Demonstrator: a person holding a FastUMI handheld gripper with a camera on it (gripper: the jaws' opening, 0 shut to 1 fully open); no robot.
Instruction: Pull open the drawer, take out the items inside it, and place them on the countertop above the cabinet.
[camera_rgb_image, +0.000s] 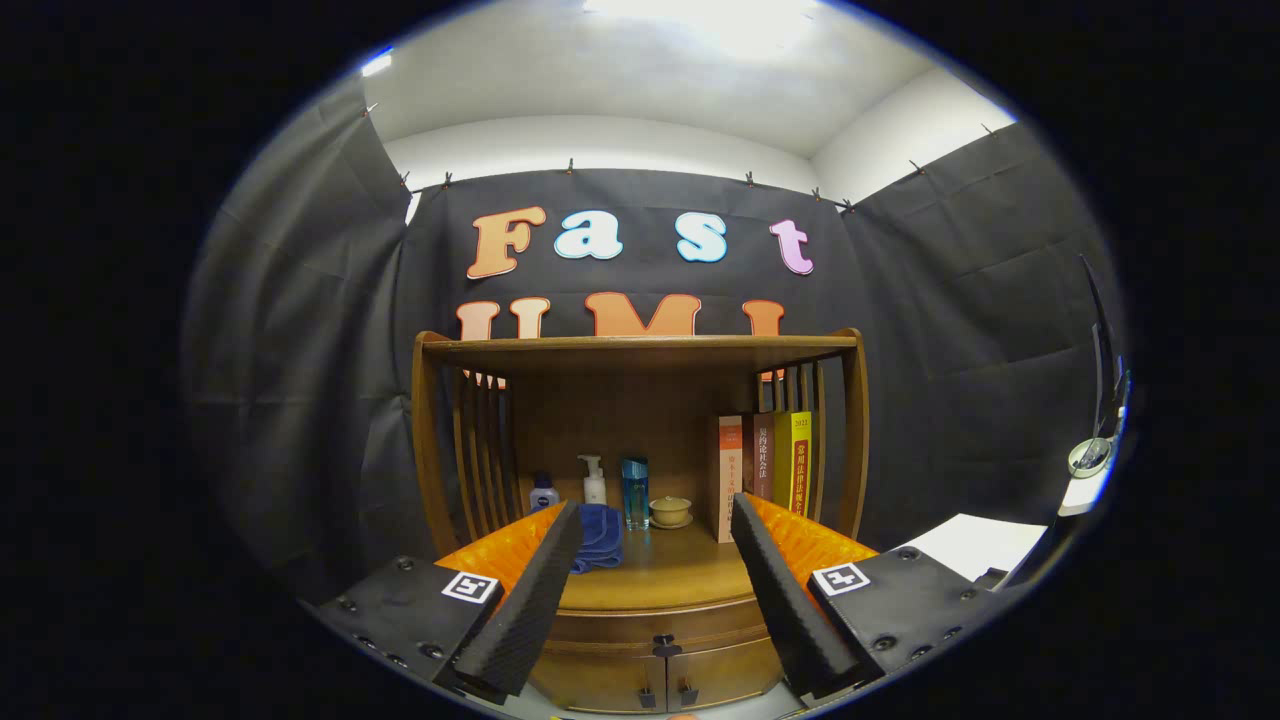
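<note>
Drawer (655, 625) sits shut under the wooden surface (660, 580), just ahead of the tool (655, 590), whose fingers are spread wide and empty. Its small dark knob (661, 645) looks rigid; pinch there and pull straight.

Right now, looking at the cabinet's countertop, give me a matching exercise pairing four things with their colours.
Things:
1. cloth
2. pump bottle
3. lidded cup
4. drawer knob

Colours:
A. black
B. cream
C. blue
D. white

Pairs: 1-C, 2-D, 3-B, 4-A.

The gripper is open, with the drawer closed below and between its fingers.
</note>
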